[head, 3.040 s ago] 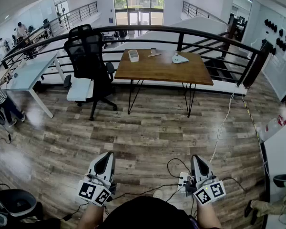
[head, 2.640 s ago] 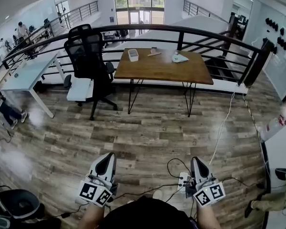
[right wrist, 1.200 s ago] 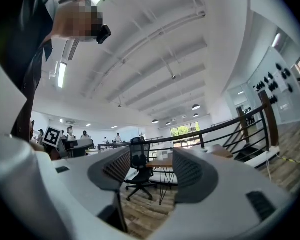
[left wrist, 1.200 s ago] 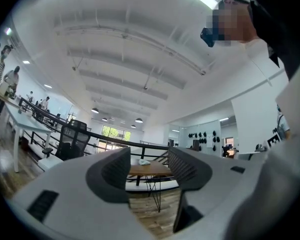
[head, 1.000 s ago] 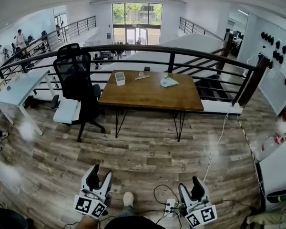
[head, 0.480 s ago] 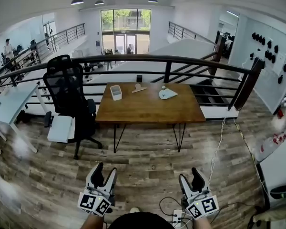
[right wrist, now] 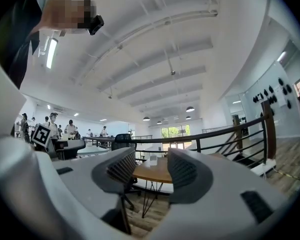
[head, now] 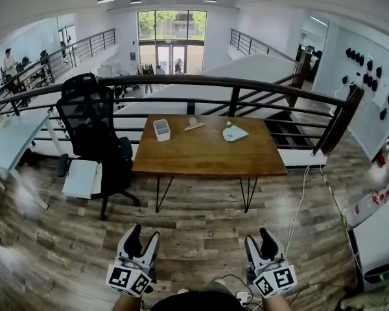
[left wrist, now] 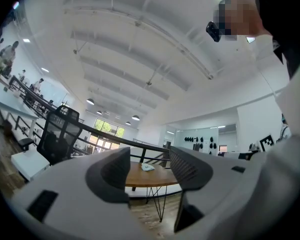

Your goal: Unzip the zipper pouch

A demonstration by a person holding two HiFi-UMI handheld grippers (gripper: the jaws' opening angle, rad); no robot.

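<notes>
Approach stage. Left gripper (head: 145, 232) and right gripper (head: 259, 236) are carried low over the plank floor (head: 58, 251), well short of the wooden desk (head: 201, 157).

- Left: jaws wide apart, just been opening, nothing between them.
- Right: jaws apart, just been narrowing, nothing between them.
- Zipper pouch (head: 235, 133): I take it to be the pale flat item on the desk's far right part, apart from the white tub (head: 161, 129).

Advice: walk in square to the pouch. Find the slider tab first, since it is too small to see from here. Pin the fabric end with one gripper and pull the tab along the zip with the other.
</notes>
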